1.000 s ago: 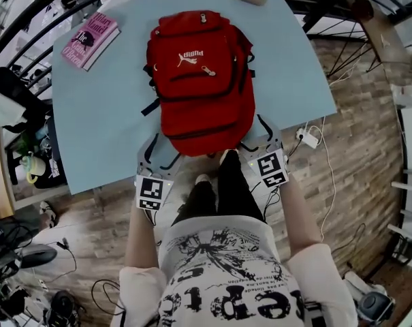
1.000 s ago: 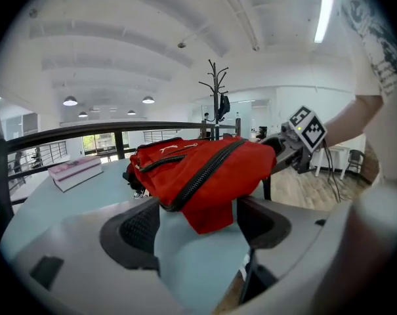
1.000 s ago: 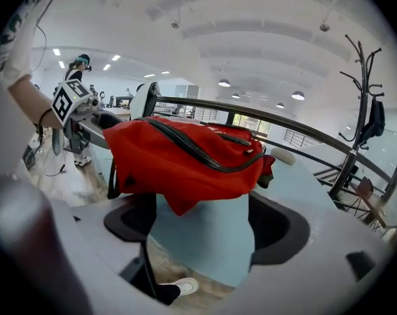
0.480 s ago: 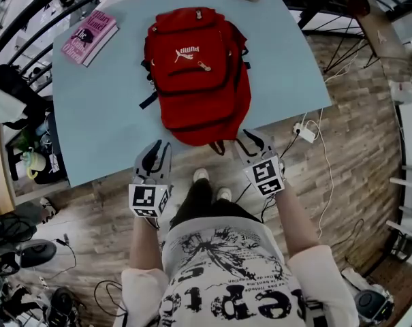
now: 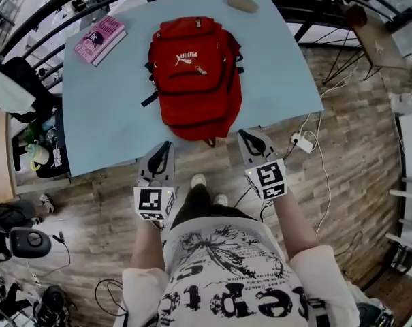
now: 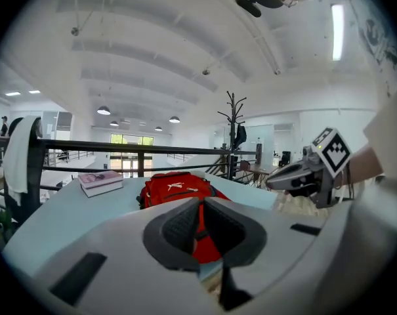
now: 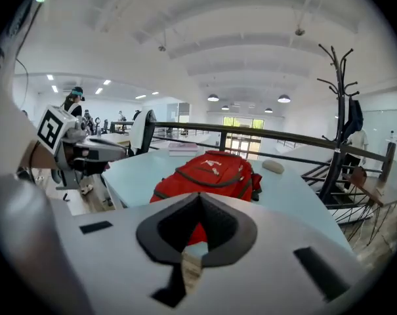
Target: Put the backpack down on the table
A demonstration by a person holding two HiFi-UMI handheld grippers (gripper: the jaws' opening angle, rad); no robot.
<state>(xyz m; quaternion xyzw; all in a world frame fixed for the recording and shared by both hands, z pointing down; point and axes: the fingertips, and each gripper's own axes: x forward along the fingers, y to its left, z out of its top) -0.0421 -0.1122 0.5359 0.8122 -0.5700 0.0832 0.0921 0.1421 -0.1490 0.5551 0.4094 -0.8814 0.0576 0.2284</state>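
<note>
The red backpack point(image 5: 195, 77) lies flat on the light blue table point(image 5: 103, 114), front pockets up, its bottom end near the table's near edge. In the head view my left gripper point(image 5: 167, 146) and right gripper point(image 5: 244, 135) hover just off that edge, over the floor, either side of the backpack's bottom end and clear of it. Both are shut with nothing between the jaws. The left gripper view shows its closed jaws point(image 6: 201, 205) with the backpack point(image 6: 175, 186) beyond; the right gripper view shows the same, closed jaws point(image 7: 199, 199) before the backpack point(image 7: 211, 170).
A pink book point(image 5: 100, 39) lies at the table's far left corner and a beige oval object point(image 5: 242, 4) at its far edge. A black railing point(image 5: 49, 19) runs behind the table. A power strip point(image 5: 302, 142) and cables lie on the wooden floor at right.
Both grippers stood open beside the backpack's bottom end; they have drawn back from it towards me, risen, and closed their jaws empty. The backpack stays on the table.
</note>
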